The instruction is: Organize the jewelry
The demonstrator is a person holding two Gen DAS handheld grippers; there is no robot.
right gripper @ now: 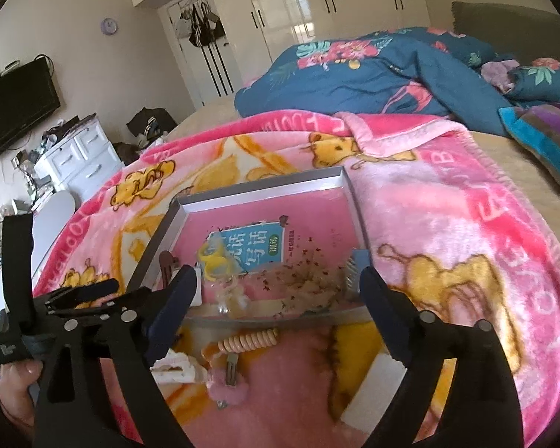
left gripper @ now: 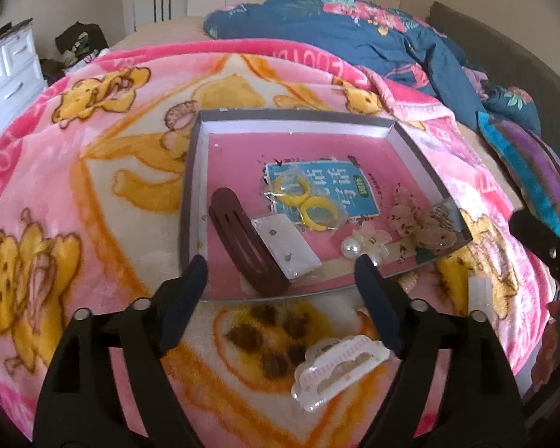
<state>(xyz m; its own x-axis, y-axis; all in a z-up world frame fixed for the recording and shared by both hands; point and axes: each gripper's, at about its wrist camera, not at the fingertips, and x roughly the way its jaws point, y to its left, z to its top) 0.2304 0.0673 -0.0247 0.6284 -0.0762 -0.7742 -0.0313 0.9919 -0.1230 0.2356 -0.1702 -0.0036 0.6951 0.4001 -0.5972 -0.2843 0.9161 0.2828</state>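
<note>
A: Nearest the left camera, the left gripper point(left gripper: 280, 268) has both dark fingers spread wide, nothing between the pads, angled down over the near rim of the tray point(left gripper: 192, 186). Just below it a white scalloped plastic claw clip point(left gripper: 334, 373) lies on the fluffy pink cartoon blanket point(left gripper: 74, 194).

B: Tray contents?

A: Shallow rectangular box lid, grey walls, pink glossy floor. Dark brown slotted barrette point(left gripper: 246, 242) touching a flat white rectangular clip point(left gripper: 287, 248). Then a pearl flower clip point(left gripper: 367, 244), speckled beige clips point(left gripper: 418, 224) by the right wall, and two yellow rings point(left gripper: 306, 199) in clear plastic lying on a teal label point(left gripper: 317, 186).

B: Right view?

A: Right gripper point(right gripper: 278, 291) also spread wide, empty, pointing down at the tray's near edge. Only this view shows a peach coiled hair tie point(right gripper: 248, 339), a fuzzy pink clip point(right gripper: 227, 388) and a white block point(right gripper: 373, 392) on the blanket in front of the tray. Tray contents are blurred here. Left gripper and a thumb gripping its handle point(right gripper: 18, 392) show at the left edge.

B: Beyond?

A: Crumpled navy floral duvet point(left gripper: 354, 33), striped pillow point(left gripper: 534, 171). Right view adds white drawers point(right gripper: 82, 156), a wall TV point(right gripper: 15, 108) and glossy wardrobes point(right gripper: 310, 11).
</note>
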